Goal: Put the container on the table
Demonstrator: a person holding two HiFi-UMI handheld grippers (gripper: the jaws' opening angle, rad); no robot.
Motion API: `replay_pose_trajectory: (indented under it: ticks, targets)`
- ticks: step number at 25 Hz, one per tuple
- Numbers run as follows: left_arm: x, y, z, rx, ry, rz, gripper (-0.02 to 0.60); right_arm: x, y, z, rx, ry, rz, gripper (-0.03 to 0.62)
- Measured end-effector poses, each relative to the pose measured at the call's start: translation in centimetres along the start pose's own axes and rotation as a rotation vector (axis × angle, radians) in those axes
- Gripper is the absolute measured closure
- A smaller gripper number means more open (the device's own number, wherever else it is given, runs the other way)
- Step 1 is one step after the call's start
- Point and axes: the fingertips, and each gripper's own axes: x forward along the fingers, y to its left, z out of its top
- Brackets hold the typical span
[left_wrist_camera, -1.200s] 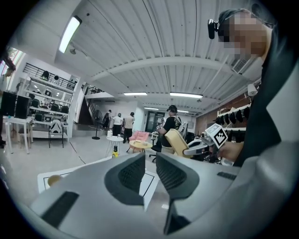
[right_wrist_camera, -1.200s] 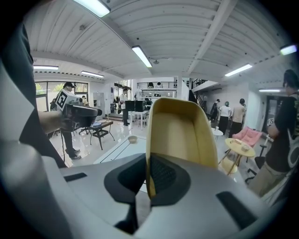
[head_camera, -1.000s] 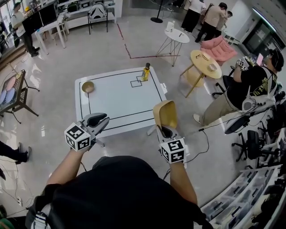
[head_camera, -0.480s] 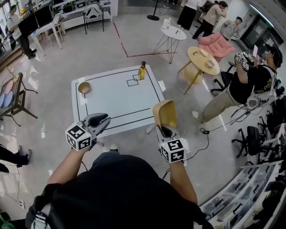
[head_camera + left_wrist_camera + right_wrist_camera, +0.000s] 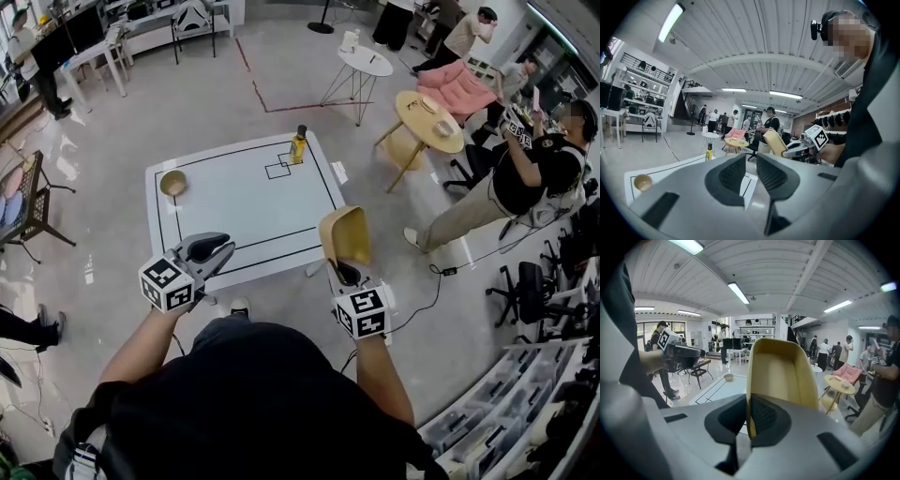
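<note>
While the left gripper point(image 5: 221, 251) point(image 5: 751, 169) hangs with jaws slightly apart and empty, the right gripper point(image 5: 345, 274) point(image 5: 749, 422) pinches the lower wall of the tan plastic tub-shaped container point(image 5: 344, 234) point(image 5: 780, 371), upright in the air by the white counter's point(image 5: 244, 202) near right corner.

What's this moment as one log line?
right gripper: shut on container | left gripper: open, empty | container: not yet on table

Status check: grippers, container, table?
Right gripper shut on container, upright in air, not on table. Left gripper empty, fingers slightly apart. Bowl and bottle far side.
</note>
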Motion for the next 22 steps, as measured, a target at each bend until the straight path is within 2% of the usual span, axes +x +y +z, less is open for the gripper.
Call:
replay_pose_trajectory:
  ticks: [22]
  targets:
    - [3.0, 12.9, 1.5, -0.047, 0.021, -0.024, 0.503, 11.8, -1.0, 5.0, -0.001, 0.068, 0.02, 0.586]
